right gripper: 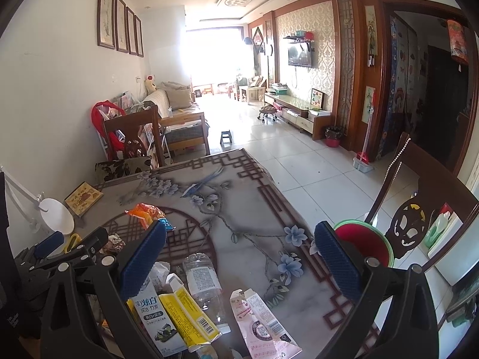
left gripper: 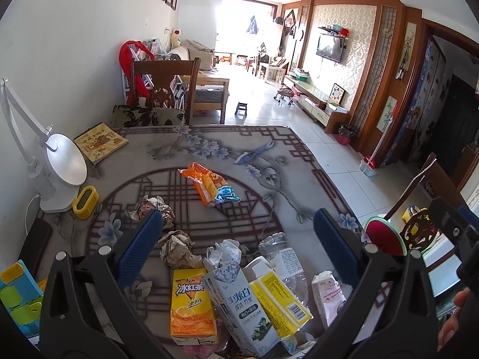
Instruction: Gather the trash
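Note:
Trash is scattered on a floral-patterned table [left gripper: 227,149]. An orange snack bag [left gripper: 206,187] lies mid-table, with crumpled paper balls [left gripper: 176,248] nearer. Close to me lie a yellow iced-tea carton [left gripper: 191,308], a white toothpaste box [left gripper: 239,305], a yellow box [left gripper: 281,299], a clear plastic bottle [left gripper: 284,257] and a pink carton [left gripper: 326,296]. My left gripper [left gripper: 236,248] hovers open above them, holding nothing. My right gripper [right gripper: 239,257] is open too, over the bottle [right gripper: 203,281] and the pink carton [right gripper: 260,326]. A red bin with a green rim [right gripper: 368,242] stands off the table's right edge.
A white desk lamp [left gripper: 60,173], a yellow clock [left gripper: 85,199] and a picture book [left gripper: 100,145] occupy the table's left side. Wooden chairs stand at the far end [left gripper: 164,89] and to the right [right gripper: 416,221]. Tiled floor [right gripper: 299,155] stretches beyond.

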`<state>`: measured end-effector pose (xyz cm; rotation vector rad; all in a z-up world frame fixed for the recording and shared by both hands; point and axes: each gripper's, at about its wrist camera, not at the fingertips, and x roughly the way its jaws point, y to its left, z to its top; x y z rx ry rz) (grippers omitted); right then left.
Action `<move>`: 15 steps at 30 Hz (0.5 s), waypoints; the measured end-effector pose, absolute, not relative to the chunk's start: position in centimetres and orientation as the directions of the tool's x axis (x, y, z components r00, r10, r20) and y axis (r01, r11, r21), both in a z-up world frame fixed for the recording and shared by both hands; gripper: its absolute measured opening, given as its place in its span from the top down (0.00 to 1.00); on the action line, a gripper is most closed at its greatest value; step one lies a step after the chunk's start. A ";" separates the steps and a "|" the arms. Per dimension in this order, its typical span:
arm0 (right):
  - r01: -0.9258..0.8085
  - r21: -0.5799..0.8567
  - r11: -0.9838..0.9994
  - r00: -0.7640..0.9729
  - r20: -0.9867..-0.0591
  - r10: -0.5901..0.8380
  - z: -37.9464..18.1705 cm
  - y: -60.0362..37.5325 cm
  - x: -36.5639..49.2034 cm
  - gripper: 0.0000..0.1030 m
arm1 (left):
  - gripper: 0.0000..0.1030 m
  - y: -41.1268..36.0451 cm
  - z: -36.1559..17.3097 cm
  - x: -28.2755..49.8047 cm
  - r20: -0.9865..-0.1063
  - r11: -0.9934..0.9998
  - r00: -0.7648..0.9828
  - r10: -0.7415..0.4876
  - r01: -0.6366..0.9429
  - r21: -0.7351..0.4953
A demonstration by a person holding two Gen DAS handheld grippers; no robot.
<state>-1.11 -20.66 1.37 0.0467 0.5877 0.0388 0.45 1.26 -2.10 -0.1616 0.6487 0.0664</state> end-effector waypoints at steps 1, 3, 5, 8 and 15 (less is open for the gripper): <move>-0.022 0.055 0.998 0.831 -0.554 0.049 1.4 -20.6 -1.1 0.06 | 0.04 1.2 -2.1 0.5 -0.605 0.985 0.796 0.012 -0.113 -0.129; -0.022 0.056 0.998 0.831 -0.554 0.050 1.4 -20.6 -1.1 0.06 | 0.04 1.2 -2.1 0.4 -0.604 0.985 0.797 0.011 -0.113 -0.130; -0.022 0.054 0.998 0.831 -0.554 0.048 1.4 -20.6 -1.1 0.06 | 0.04 1.2 -2.1 0.5 -0.604 0.985 0.797 0.012 -0.112 -0.129; 0.000 0.032 0.999 0.830 -0.558 0.018 1.6 -20.5 -1.0 0.06 | 0.04 1.2 -2.1 0.4 -0.604 0.985 0.797 0.011 -0.111 -0.129; 0.019 -0.044 0.999 0.831 -0.554 -0.040 1.8 -19.4 -1.2 0.06 | 0.04 1.2 -2.1 0.5 -0.605 0.985 0.796 0.011 -0.112 -0.129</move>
